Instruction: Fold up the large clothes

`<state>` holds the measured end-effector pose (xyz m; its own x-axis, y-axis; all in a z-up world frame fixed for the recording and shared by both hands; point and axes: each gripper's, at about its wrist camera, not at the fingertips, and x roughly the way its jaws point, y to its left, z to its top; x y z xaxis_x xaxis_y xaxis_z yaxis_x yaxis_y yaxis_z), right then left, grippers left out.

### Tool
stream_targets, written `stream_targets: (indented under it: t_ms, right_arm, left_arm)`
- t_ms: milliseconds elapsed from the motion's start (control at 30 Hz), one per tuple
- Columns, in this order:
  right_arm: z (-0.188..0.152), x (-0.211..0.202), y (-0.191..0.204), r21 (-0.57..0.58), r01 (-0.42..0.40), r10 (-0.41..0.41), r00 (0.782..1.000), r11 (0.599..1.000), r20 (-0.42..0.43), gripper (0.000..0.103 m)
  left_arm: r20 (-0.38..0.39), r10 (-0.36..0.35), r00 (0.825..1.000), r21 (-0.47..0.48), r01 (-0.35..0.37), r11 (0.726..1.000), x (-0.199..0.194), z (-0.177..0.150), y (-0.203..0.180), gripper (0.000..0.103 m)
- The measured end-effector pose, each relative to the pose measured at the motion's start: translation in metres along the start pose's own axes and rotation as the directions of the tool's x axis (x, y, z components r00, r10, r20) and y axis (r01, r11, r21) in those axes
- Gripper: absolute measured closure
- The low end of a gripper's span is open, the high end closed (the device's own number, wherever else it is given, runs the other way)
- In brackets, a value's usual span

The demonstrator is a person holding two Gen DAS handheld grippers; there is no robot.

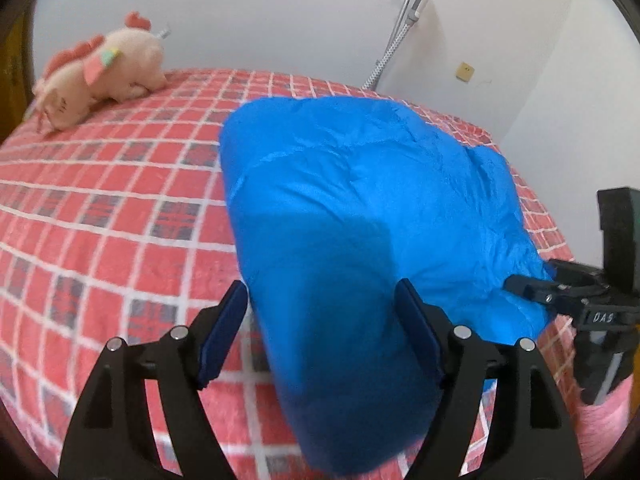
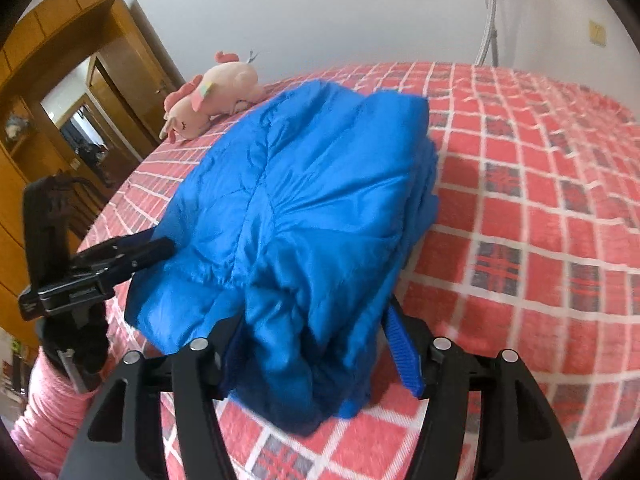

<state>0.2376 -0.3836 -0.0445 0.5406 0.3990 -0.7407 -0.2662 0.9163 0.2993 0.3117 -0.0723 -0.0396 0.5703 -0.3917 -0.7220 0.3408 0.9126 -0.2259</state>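
Note:
A bright blue puffy jacket (image 1: 360,200) lies folded into a thick bundle on the red plaid bed; it also shows in the right wrist view (image 2: 300,208). My left gripper (image 1: 322,312) stands wide open at the bundle's near left edge, with a fold of the jacket between its fingers. My right gripper (image 2: 316,340) is also open at the bundle's near right end, and blue fabric bulges between its fingers. Each gripper shows in the other's view, the right one (image 1: 532,286) and the left one (image 2: 132,256), both touching the jacket's near edge.
The red plaid bedspread (image 1: 100,216) covers the whole bed. A pink plush toy (image 1: 100,76) lies at the far left corner. A metal stand (image 1: 404,20) leans on the white wall behind. A wooden wardrobe and door (image 2: 60,92) stand left of the bed.

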Motion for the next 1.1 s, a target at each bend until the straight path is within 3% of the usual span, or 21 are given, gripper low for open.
stream_targets:
  t_ms: [200, 367, 467, 600, 667, 800, 1100]
  right_arm:
    - [-0.02, -0.022, 0.001, -0.012, 0.115, -0.115, 0.993, 0.993, 0.01, 0.041]
    - [-0.03, 0.007, -0.019, 0.074, 0.079, -0.075, 0.996, 0.994, -0.047, 0.041]
    - [-0.029, 0.015, -0.022, 0.1, 0.072, -0.068, 0.997, 0.992, -0.042, 0.041]
    - [-0.032, 0.003, -0.013, 0.097, 0.093, -0.094, 0.996, 0.991, 0.0, 0.042]
    - [-0.037, -0.009, -0.006, 0.093, 0.116, -0.118, 0.993, 0.989, 0.023, 0.04]
    - [-0.047, -0.024, 0.01, 0.077, 0.171, -0.175, 0.984, 0.982, 0.044, 0.026]
    - [-0.08, -0.032, 0.034, 0.073, 0.214, -0.216, 0.976, 0.974, 0.026, 0.016]
  left_arm:
    - [0.034, 0.047, 0.998, 0.046, -0.048, 0.998, -0.02, -0.021, -0.006, 0.026]
    - [0.036, 0.076, 0.996, 0.079, -0.078, 0.994, -0.005, -0.037, -0.009, 0.025]
    - [0.05, 0.097, 0.994, 0.101, -0.101, 0.99, -0.001, -0.038, -0.011, 0.025]
    - [0.041, 0.106, 0.994, 0.056, -0.108, 0.993, -0.009, -0.037, -0.01, 0.025]
    - [0.046, 0.126, 0.991, 0.046, -0.128, 0.991, -0.017, -0.04, -0.013, 0.023]
    - [0.06, 0.162, 0.985, 0.039, -0.164, 0.986, -0.037, -0.049, -0.021, 0.016]
    - [0.052, 0.245, 0.968, 0.076, -0.248, 0.966, -0.054, -0.08, -0.035, 0.011]
